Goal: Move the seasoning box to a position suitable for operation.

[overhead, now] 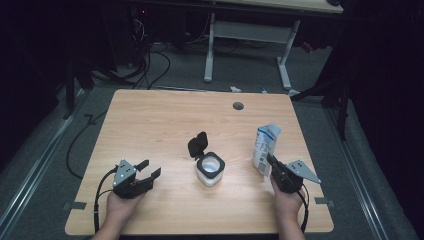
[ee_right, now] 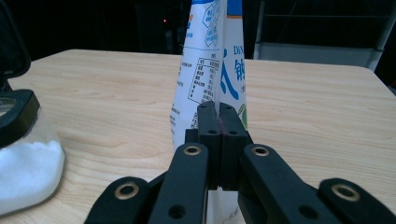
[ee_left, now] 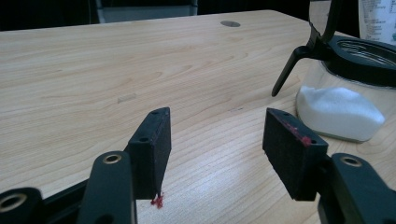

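Right gripper [ee_right: 218,109] clamped on the bag's [overhead: 264,145] edge, bag upright. Left gripper [ee_left: 217,135] spread wide, empty, near open jar [overhead: 210,169].

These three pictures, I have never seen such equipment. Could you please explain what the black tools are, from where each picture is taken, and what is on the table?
A person holds a hand tool with two black jaws in each hand. The high view looks down on the wooden table from above. The other two cameras ride on the tools and look along their jaws. The left gripper is open and holds nothing. The right gripper is shut on the edge of an upright white and blue printed bag. Between them stands a clear jar with white powder inside, its black flip lid open.
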Available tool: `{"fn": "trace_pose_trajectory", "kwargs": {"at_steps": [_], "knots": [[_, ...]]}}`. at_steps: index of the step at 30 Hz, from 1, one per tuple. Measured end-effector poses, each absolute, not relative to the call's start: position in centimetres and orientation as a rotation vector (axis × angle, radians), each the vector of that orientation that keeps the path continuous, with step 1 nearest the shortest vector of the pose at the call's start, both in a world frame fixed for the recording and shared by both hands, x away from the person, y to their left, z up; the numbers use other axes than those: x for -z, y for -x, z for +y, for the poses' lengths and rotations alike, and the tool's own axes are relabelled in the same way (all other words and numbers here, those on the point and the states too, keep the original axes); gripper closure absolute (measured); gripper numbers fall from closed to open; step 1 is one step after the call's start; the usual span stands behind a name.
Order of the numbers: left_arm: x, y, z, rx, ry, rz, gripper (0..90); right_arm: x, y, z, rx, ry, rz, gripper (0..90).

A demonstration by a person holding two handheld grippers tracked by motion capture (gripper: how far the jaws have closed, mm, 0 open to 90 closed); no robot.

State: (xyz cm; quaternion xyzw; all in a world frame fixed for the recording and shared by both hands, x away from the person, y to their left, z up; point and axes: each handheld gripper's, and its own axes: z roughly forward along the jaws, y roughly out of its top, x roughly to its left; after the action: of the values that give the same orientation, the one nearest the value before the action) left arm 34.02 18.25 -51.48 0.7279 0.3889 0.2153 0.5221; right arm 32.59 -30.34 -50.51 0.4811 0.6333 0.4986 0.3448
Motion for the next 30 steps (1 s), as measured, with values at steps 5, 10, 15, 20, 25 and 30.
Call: {"fn": "trace_pose_trajectory", "kwargs": {"at_steps": [5, 10, 15, 20, 25, 30], "knots": [[51.5, -34.1, 18.3, -0.521, -1.749, 0.93, 42.5, 50.7, -32.3, -30.4, -1.292, -1.257, 1.647, 89.7], [51.4, -34.1, 18.4, -0.507, -1.749, 0.923, 42.5, 51.0, -31.8, -30.6, -1.298, -1.28, 1.64, 88.7], [51.3, -34.1, 18.3, -0.51, -1.752, 0.918, 42.5, 51.0, -31.5, -30.6, -1.296, -1.287, 1.64, 85.4], [51.4, -34.2, 18.1, -0.497, -1.756, 0.911, 42.4, 51.1, -31.3, -30.7, -1.295, -1.291, 1.646, 82.0], [51.4, -34.2, 18.0, -0.496, -1.757, 0.91, 42.4, 51.2, -31.2, -30.7, -1.292, -1.294, 1.65, 78.4], [51.4, -34.2, 18.0, -0.496, -1.759, 0.906, 42.3, 51.2, -31.2, -30.8, -1.297, -1.31, 1.652, 75.5]]}}
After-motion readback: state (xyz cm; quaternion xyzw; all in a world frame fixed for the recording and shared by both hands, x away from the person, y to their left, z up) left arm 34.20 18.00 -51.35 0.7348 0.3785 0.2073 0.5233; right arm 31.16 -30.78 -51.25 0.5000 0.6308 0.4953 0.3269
